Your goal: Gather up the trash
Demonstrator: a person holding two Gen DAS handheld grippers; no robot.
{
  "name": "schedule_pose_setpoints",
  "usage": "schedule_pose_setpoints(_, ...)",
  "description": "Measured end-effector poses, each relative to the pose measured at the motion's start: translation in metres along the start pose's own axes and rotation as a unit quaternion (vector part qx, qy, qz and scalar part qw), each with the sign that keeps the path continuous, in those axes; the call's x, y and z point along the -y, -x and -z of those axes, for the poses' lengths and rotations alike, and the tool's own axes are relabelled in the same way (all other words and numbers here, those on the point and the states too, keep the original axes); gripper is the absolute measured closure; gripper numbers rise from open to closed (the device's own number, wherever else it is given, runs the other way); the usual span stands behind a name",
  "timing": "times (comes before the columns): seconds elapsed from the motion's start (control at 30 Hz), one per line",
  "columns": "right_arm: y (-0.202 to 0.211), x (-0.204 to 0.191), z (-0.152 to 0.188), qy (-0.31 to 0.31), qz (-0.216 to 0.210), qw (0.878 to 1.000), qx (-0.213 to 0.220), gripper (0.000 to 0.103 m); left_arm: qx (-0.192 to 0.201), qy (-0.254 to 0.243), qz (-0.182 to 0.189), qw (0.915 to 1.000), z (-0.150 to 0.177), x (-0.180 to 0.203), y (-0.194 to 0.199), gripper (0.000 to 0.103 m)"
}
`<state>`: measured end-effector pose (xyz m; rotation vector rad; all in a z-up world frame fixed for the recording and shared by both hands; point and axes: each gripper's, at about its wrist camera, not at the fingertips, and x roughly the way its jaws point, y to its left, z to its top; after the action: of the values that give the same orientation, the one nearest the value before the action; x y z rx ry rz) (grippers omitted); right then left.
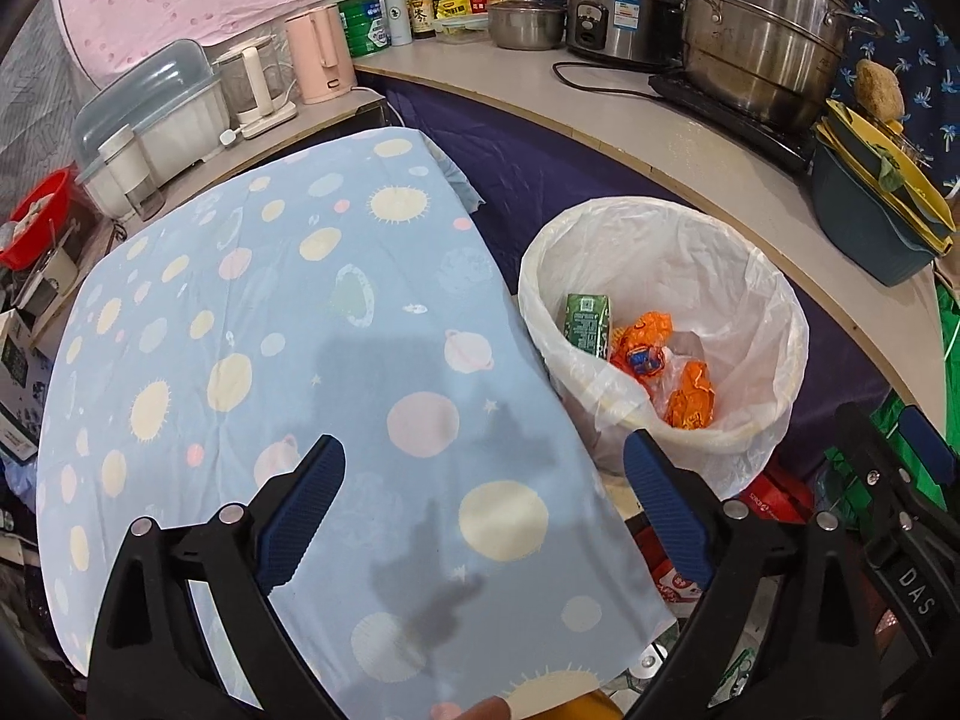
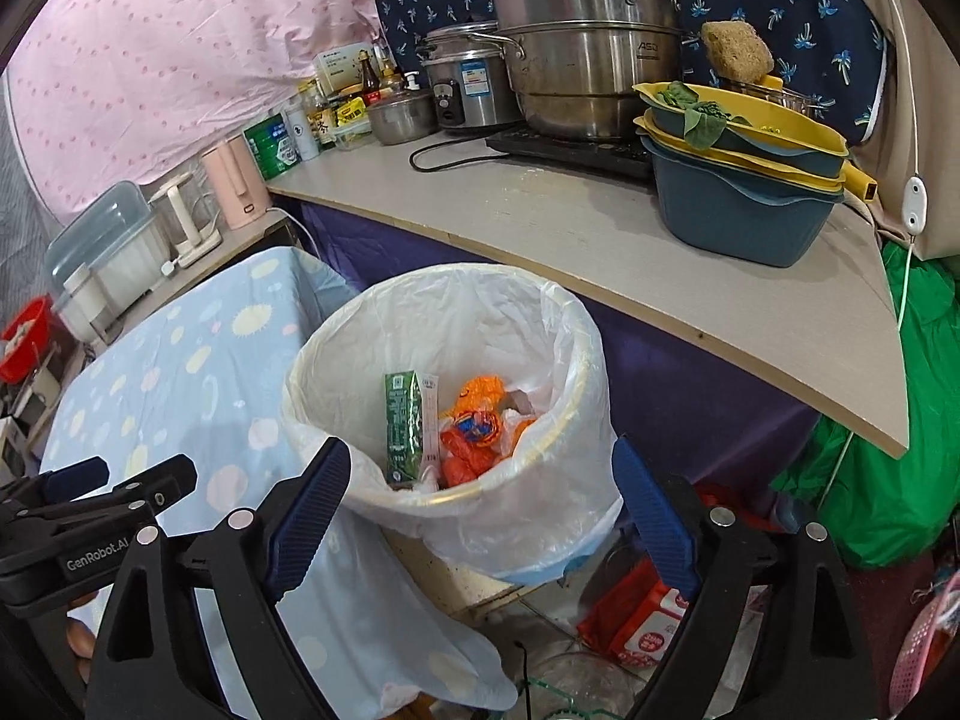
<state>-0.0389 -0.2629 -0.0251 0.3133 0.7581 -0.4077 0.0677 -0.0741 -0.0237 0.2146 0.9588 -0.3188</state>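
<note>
Both my grippers, left (image 1: 483,501) and right (image 2: 480,498), are empty, jaws apart. The green carton (image 2: 406,429) and orange wrappers (image 2: 477,429) lie in the lined bin (image 2: 576,324) just ahead of my right jaws. Tablecloth (image 1: 270,330) under my left shows no trash; collecting looks nearly finished.

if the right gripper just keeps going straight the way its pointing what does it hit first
Probably the bin: the open right gripper aims at its near rim and white liner, with the green carton and orange wrappers just inside. Depth is hard to judge in the fisheye.

Both black two-finger grippers with ribbed blue pads, left gripper (image 1: 485,507) and right gripper (image 2: 480,507), are spread wide, holding nothing, side by side.
</note>
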Motion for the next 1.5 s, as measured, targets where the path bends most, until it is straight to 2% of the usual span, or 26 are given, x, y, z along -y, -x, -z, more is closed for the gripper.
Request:
schedule_pose_setpoints(0.1, 0.003, -0.005, 0.008, 0.014, 0.007, 1.000, -0.004, 0.012, 0.000, -0.008, -0.002, 1.0000, 0.007, -0.001, 0.003, 0.013)
schedule_pose_setpoints(0.57, 0.014, -0.019, 0.031, 0.028, 0.027, 0.999, -0.022, 0.012, -0.008, -0.020, -0.009, 0.9997, 0.031, -0.012, 0.006, 0.013)
schedule_pose_setpoints(1.13, 0.016, -0.017, 0.035, 0.012, 0.042, 0.999, -0.027, 0.012, -0.007, -0.036, -0.014, 0.9992, 0.044, -0.006, 0.003, 0.013)
schedule_pose_setpoints(1.5, 0.016, -0.016, 0.037, 0.013, 0.045, 0.998, -0.029, 0.012, -0.003, -0.042, -0.005, 0.9991, 0.048, 0.001, 0.005, 0.013)
